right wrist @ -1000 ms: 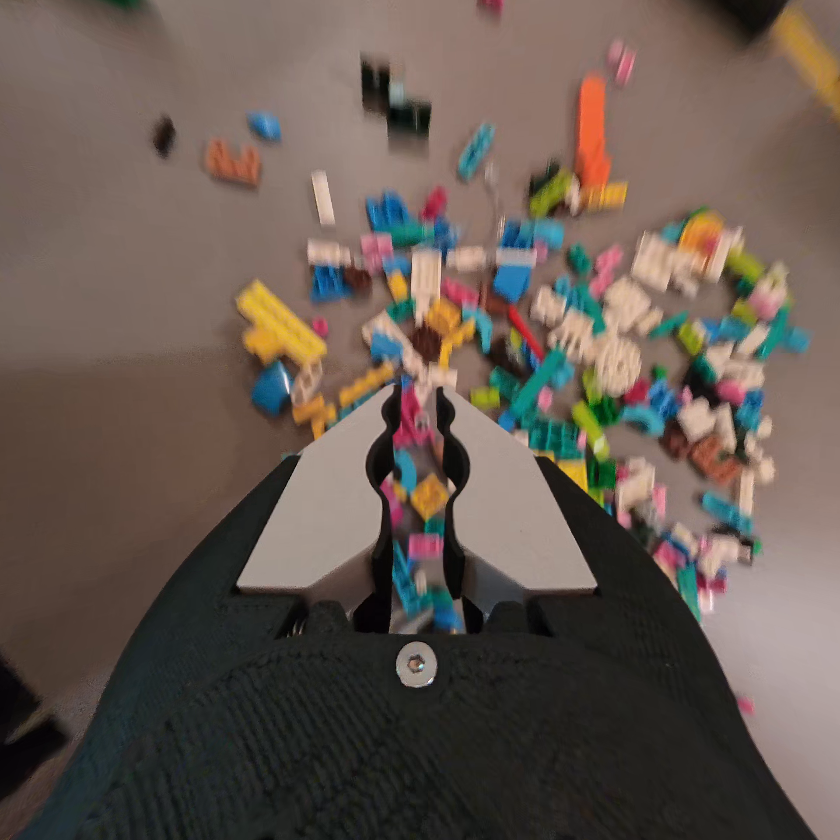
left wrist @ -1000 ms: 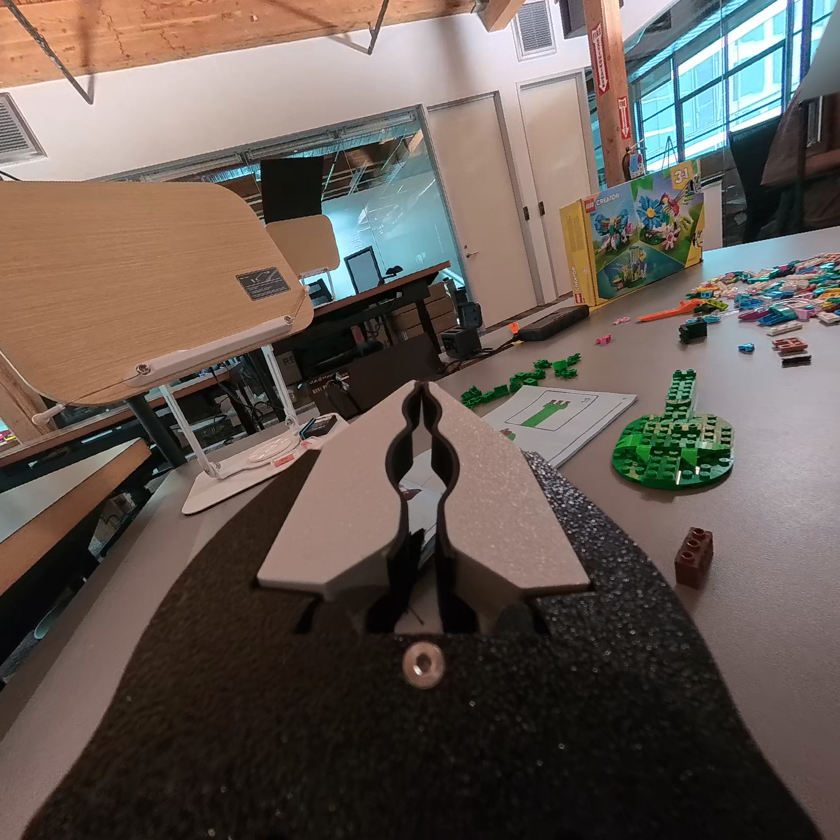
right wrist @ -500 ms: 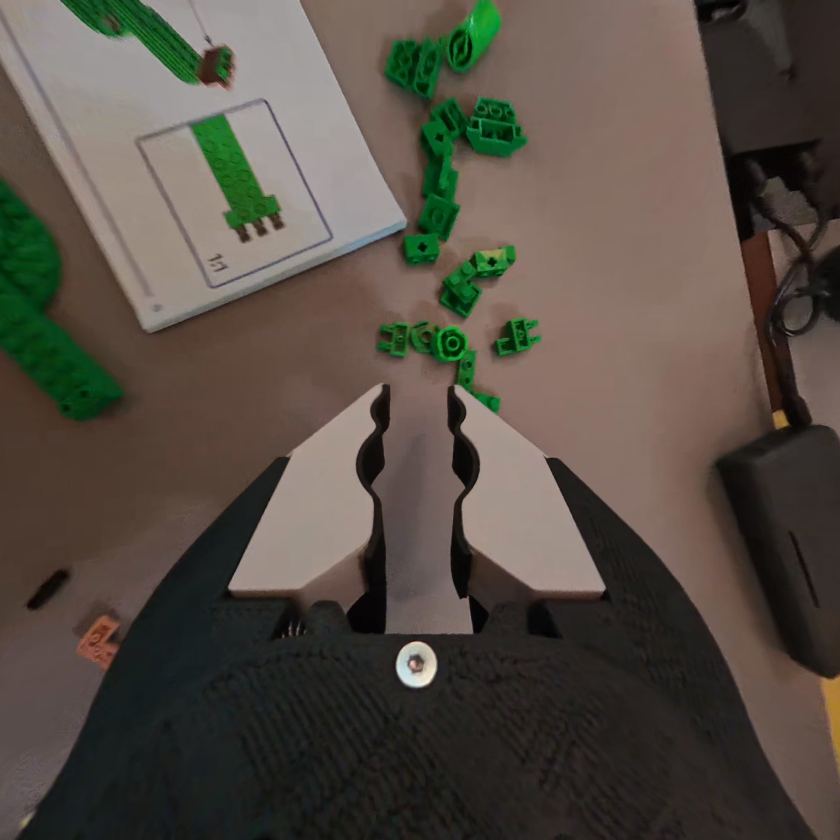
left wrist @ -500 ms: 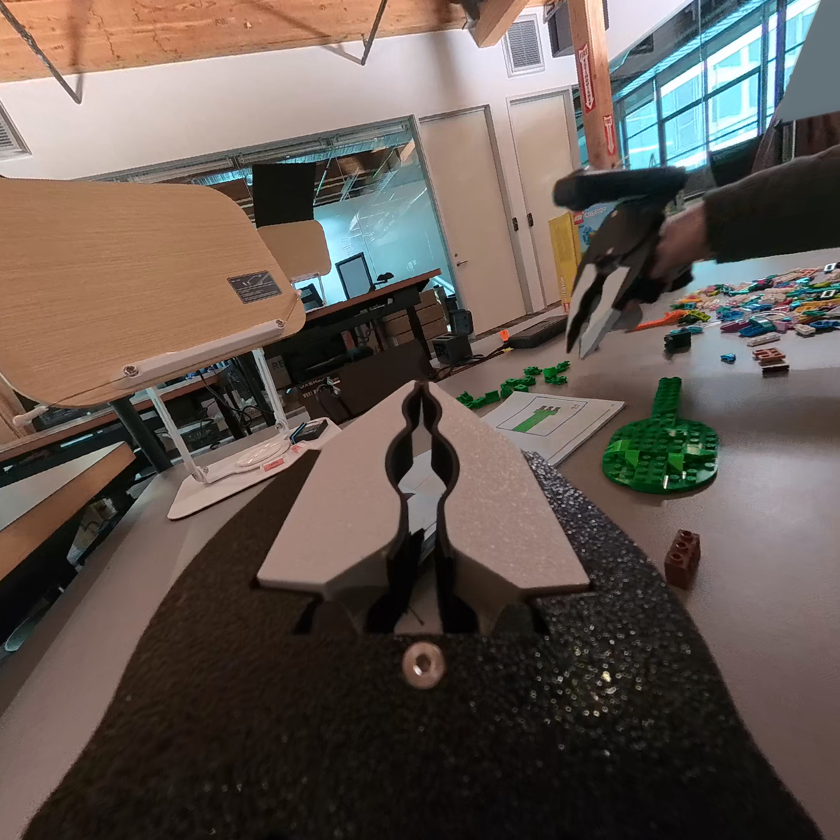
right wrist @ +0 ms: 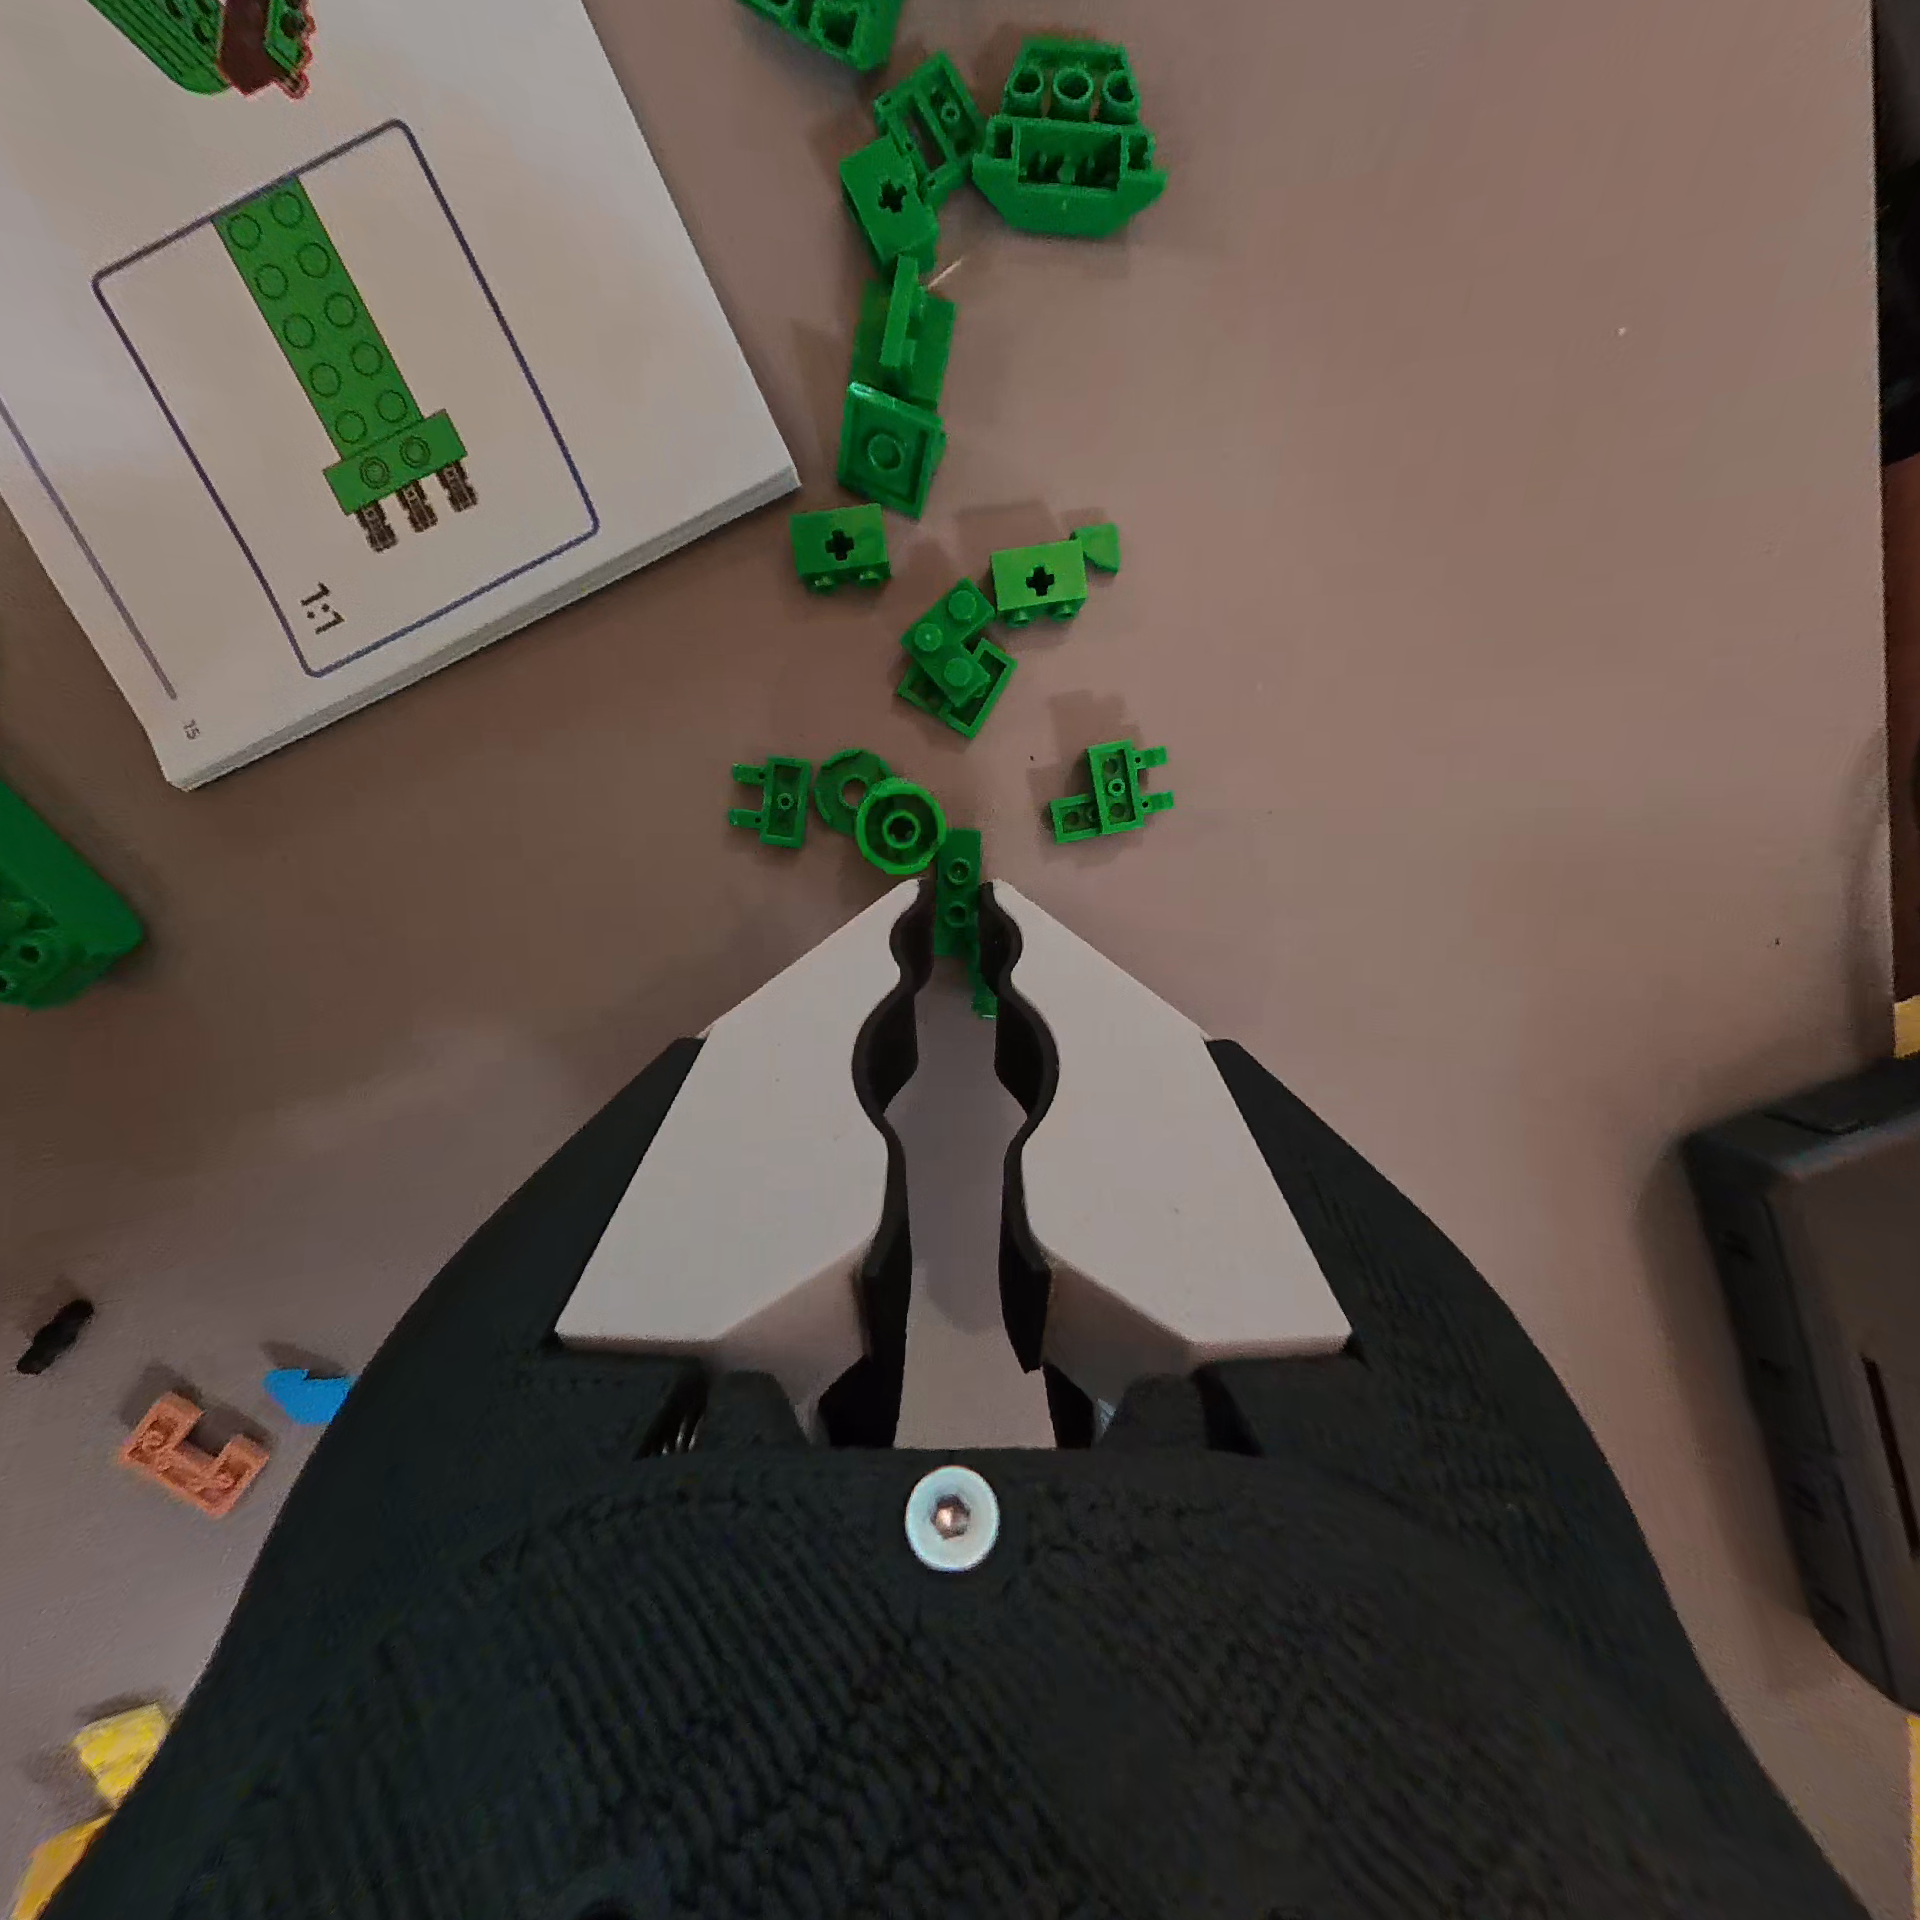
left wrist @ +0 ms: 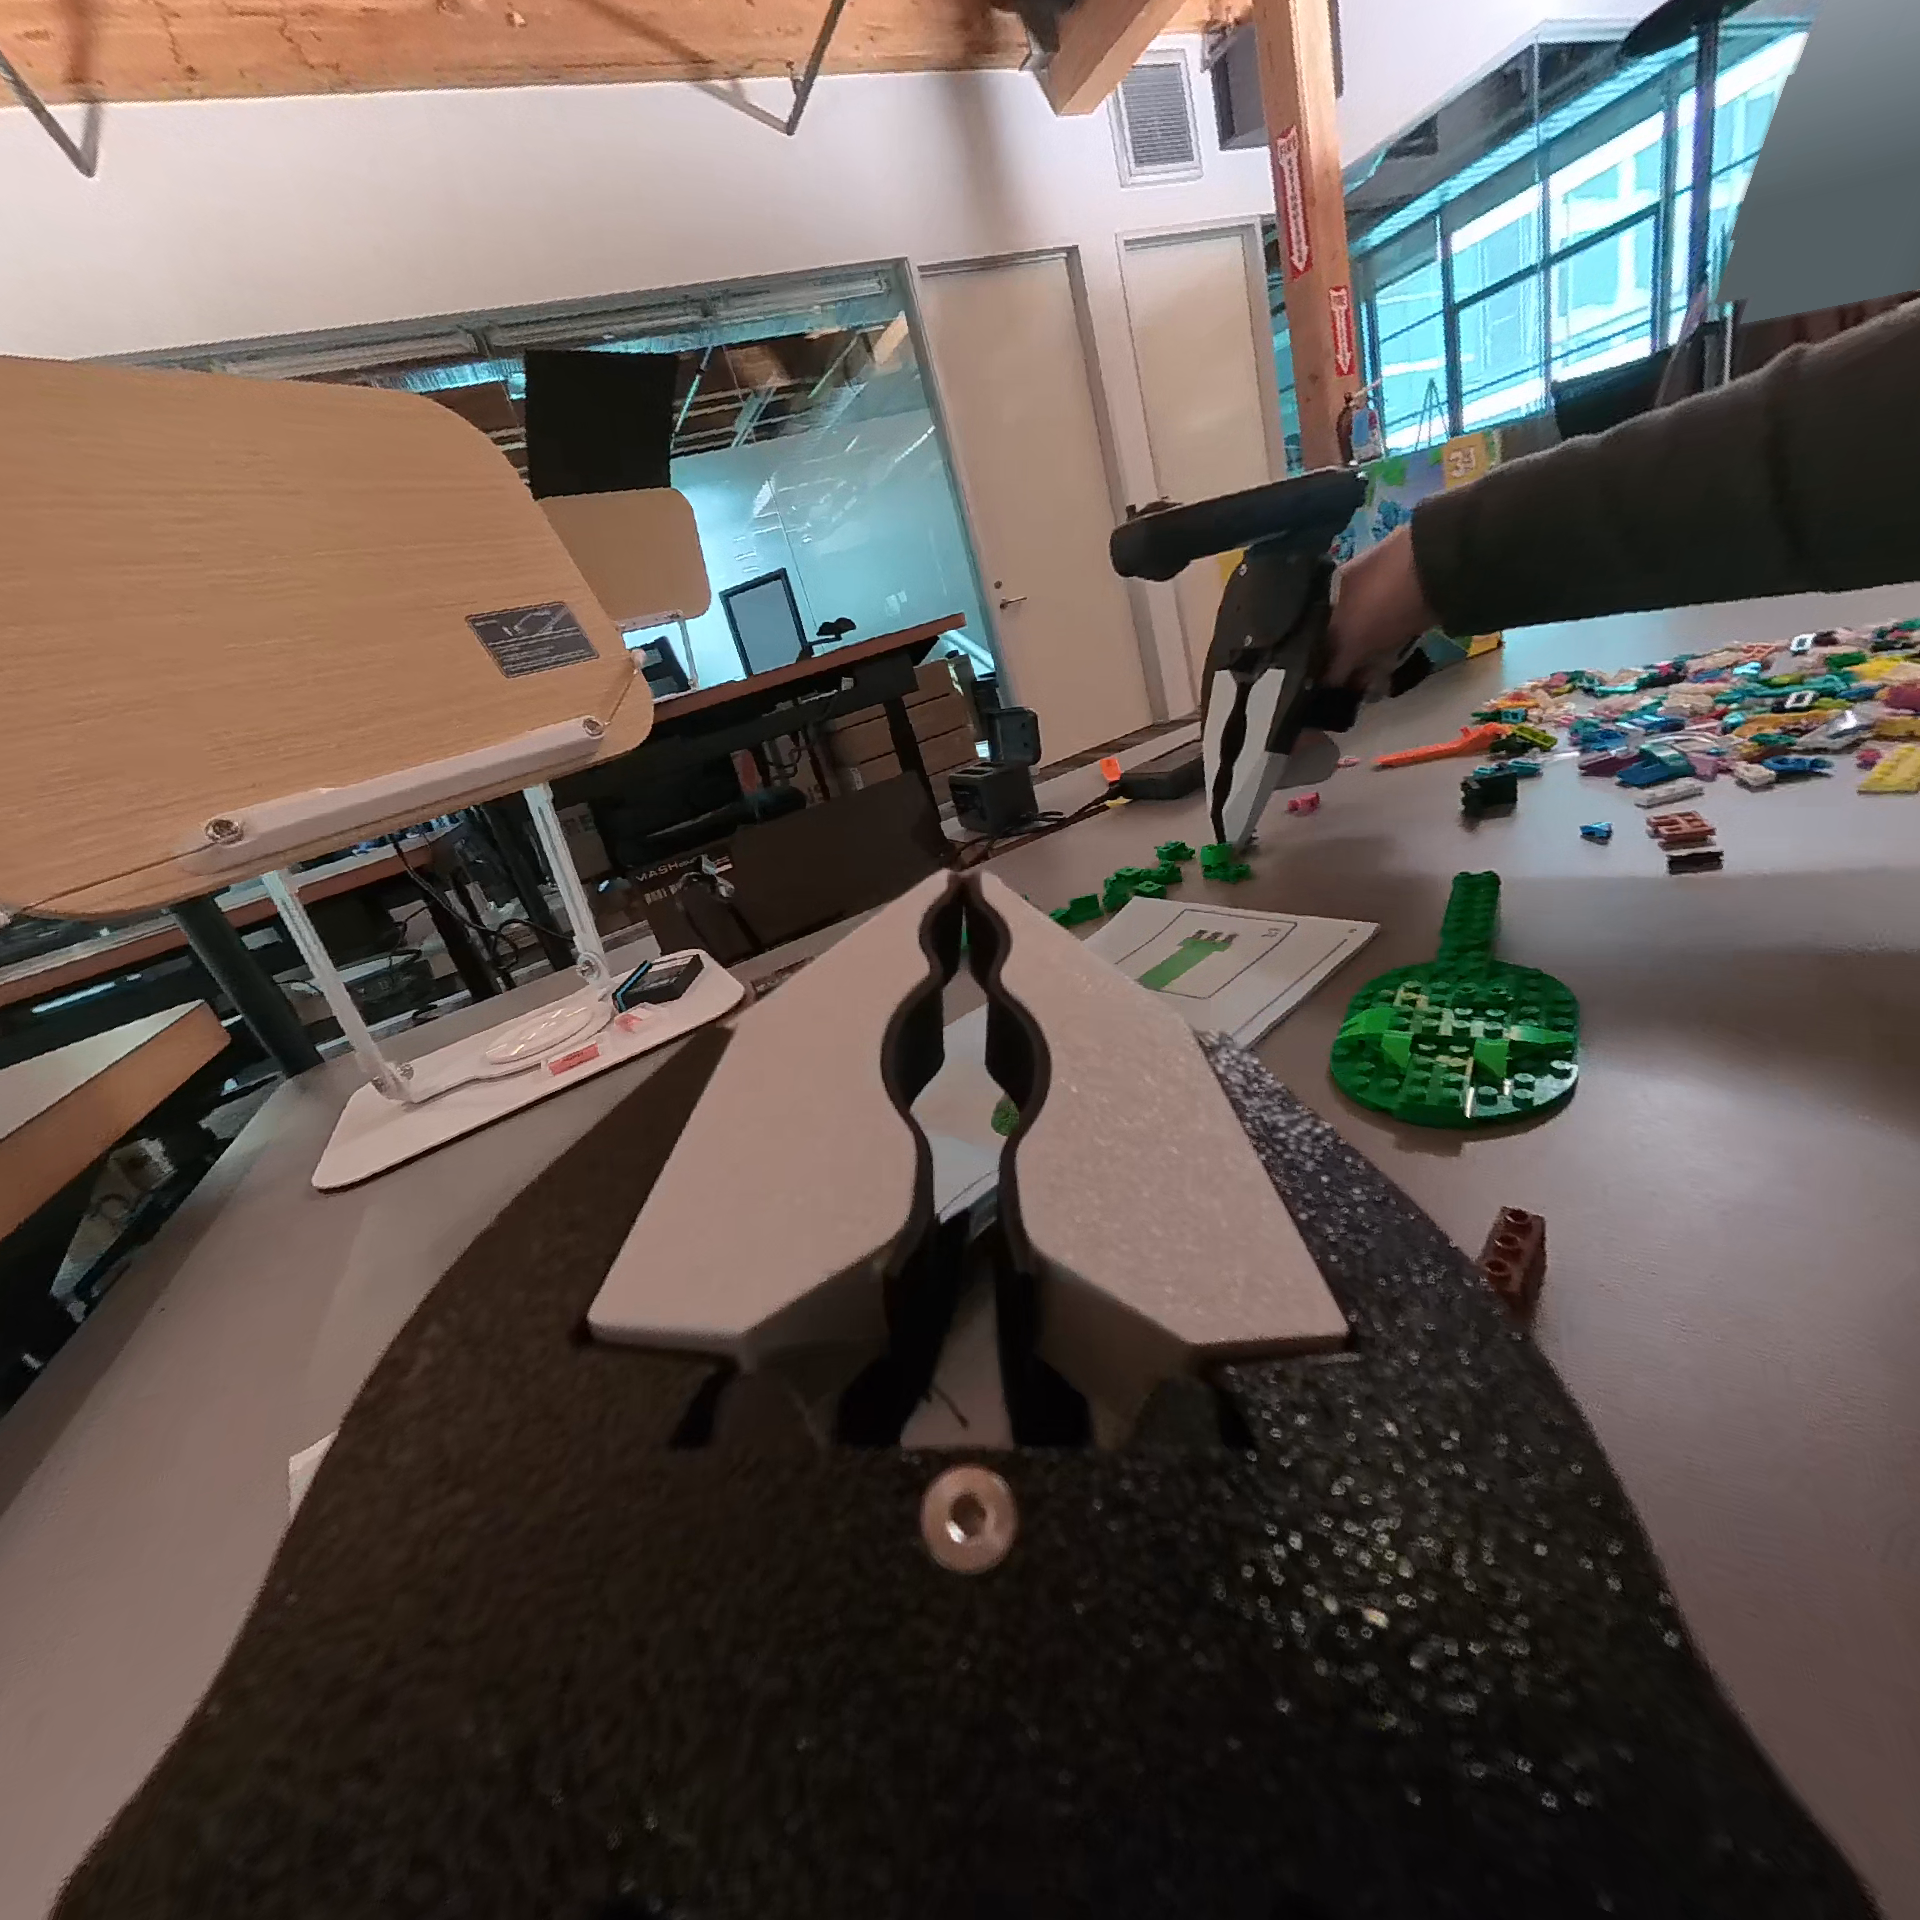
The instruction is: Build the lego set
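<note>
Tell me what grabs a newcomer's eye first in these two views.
In the right wrist view, the right gripper points down at a scatter of small green pieces on the grey table, its fingertips flanking a narrow green plate, beside the open instruction booklet. In the left wrist view, the round green build lies right of the left gripper, with a colourful brick pile far right.
</note>
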{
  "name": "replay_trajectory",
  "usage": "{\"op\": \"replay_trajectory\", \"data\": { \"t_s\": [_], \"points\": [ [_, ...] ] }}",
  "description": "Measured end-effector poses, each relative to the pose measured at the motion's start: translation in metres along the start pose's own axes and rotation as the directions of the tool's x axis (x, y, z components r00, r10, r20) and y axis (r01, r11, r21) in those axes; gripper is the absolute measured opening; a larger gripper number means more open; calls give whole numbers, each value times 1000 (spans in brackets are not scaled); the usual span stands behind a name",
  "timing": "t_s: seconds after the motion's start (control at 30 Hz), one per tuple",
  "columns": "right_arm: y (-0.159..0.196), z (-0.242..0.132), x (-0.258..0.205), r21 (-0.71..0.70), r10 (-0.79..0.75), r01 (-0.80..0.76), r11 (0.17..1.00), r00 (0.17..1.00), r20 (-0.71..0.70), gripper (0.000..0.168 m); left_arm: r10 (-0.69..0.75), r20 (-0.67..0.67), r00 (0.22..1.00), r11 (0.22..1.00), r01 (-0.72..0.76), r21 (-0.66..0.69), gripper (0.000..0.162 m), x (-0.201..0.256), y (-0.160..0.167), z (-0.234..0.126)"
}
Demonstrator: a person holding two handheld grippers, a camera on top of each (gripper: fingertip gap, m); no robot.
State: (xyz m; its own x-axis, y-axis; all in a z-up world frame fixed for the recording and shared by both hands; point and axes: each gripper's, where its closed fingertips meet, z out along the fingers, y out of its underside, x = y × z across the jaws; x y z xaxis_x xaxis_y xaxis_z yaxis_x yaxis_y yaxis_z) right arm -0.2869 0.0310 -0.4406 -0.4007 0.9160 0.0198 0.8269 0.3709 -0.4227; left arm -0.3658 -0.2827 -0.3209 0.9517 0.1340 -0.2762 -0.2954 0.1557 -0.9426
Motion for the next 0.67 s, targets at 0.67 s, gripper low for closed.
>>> {"op": "replay_trajectory", "data": {
  "t_s": [0.67],
  "points": [
    [-108, 2, -267, 232, -422, 397, 888, 904, 67, 6, -312, -649, 694, 832, -130, -539, 49, 105, 65, -43]
  ]
}}
